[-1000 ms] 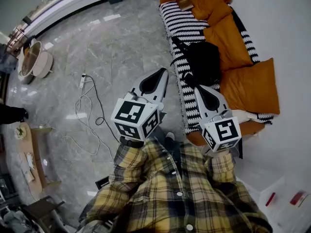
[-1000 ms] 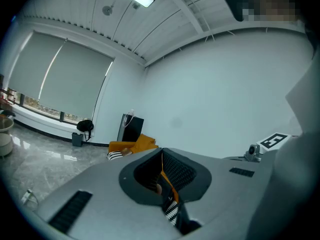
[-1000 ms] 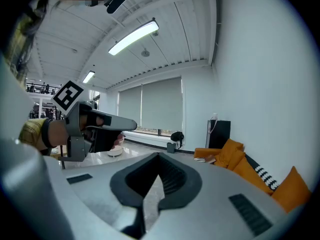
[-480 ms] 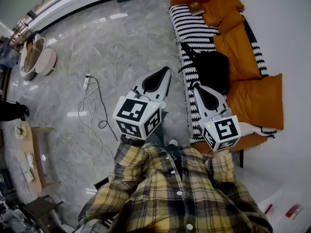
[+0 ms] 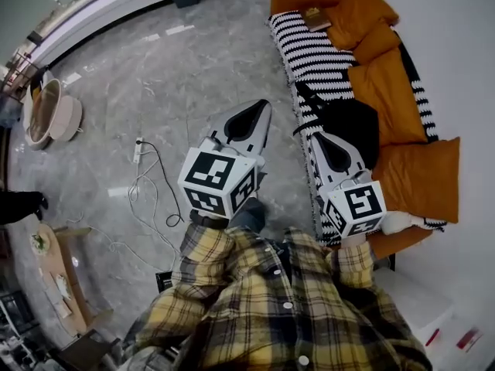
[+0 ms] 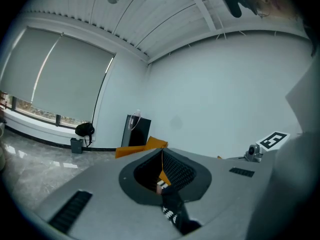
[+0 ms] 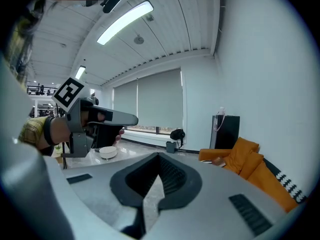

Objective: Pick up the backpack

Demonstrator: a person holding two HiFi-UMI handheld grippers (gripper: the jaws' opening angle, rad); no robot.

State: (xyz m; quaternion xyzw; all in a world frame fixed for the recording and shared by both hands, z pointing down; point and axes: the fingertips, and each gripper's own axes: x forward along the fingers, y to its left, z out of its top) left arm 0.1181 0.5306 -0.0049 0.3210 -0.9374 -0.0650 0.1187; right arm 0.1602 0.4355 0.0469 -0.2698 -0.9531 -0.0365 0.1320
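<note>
Both tongs are clenched with nothing in them. The left gripper (image 5: 261, 108) has its jaws pressed together at the tip, seen in its own view as one closed seam. The right gripper (image 5: 315, 136) shows the same in its view, with only grey floor visible through the cut-out behind the tip. Each is held out ahead of a person in a yellow plaid shirt (image 5: 278, 308), and each carries its cube of square black-and-white markers (patterns only, not letters).

The backpack (image 5: 352, 126) is black and lies on the sofa (image 5: 402, 242), on a black-and-white striped throw (image 5: 309, 49) and against the orange cushions (image 5: 387, 83). From the head view the right gripper's tip sits just at the backpack's near left edge. Contact cannot be judged there, and the backpack does not show between the jaws in the right gripper view. The left gripper hangs over the marble floor (image 5: 193, 68), well left of the sofa.

At the sofa's far end lies a small brown flat thing (image 5: 315, 18), perhaps a book; any print on it is too small to read. A thin cable (image 5: 147, 184) loops across the floor from a white power strip (image 5: 138, 149). A round white and tan object (image 5: 50, 114) sits near the left edge.
</note>
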